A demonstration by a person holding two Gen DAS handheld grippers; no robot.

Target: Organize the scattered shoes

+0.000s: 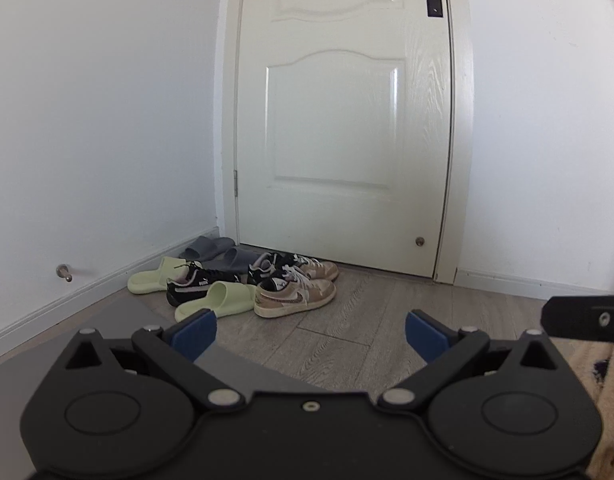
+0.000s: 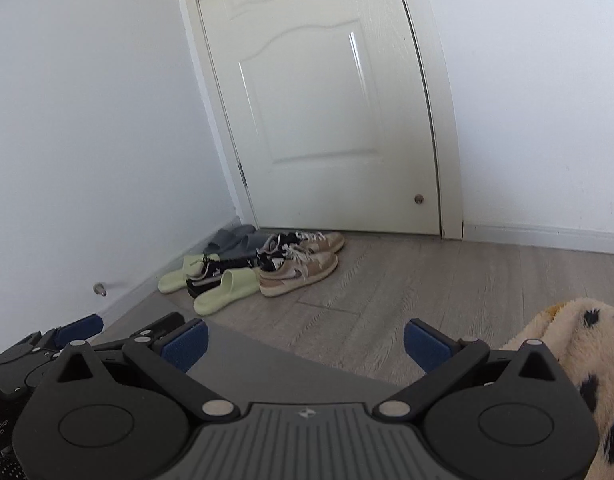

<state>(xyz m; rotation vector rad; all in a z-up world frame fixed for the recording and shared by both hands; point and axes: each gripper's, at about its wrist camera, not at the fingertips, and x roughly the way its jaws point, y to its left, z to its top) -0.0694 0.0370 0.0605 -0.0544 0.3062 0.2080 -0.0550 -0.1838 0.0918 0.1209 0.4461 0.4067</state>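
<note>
A jumble of shoes lies on the wood floor by the door's left corner. Two pale green slides sit nearest, one by the baseboard. Black sneakers lie between them. Tan sneakers rest to the right, and grey slides at the back. My left gripper is open, well short of the shoes and holding nothing. My right gripper is open too, also empty. The left gripper's blue pad shows at the right wrist view's left edge.
A closed white door stands behind the shoes, with white walls on both sides. A door stopper sticks out of the left baseboard. A grey mat lies under the grippers. A fuzzy spotted sleeve is at the right.
</note>
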